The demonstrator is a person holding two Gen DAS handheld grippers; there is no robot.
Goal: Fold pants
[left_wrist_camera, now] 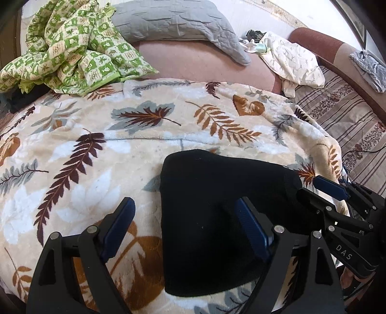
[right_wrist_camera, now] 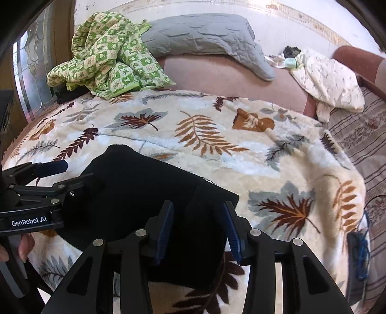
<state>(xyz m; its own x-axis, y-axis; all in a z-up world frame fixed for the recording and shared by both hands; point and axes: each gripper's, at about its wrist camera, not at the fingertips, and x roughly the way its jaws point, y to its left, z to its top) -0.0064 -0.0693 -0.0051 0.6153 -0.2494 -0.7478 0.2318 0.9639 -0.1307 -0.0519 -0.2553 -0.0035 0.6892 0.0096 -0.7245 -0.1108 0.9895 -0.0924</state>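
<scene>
The black pants (left_wrist_camera: pixel 217 217) lie folded into a compact bundle on the leaf-patterned blanket (left_wrist_camera: pixel 96 149); they also show in the right wrist view (right_wrist_camera: pixel 144 193). My left gripper (left_wrist_camera: pixel 185 217) is open, its left finger over the blanket and its right finger over the pants' middle. My right gripper (right_wrist_camera: pixel 199 224) is open with both fingers over the right part of the bundle, near its right edge. Each gripper shows in the other's view: the right gripper (left_wrist_camera: pixel 333 190) at the pants' right end, the left gripper (right_wrist_camera: pixel 58 174) at their left end.
A green checked quilt (left_wrist_camera: pixel 72 53) and a grey pillow (left_wrist_camera: pixel 173 21) lie at the back of the pink sofa. A cream garment (left_wrist_camera: pixel 294 60) lies at the back right. A striped cover (left_wrist_camera: pixel 349 125) is to the right, with a blue cord (right_wrist_camera: pixel 359 253) at the blanket's edge.
</scene>
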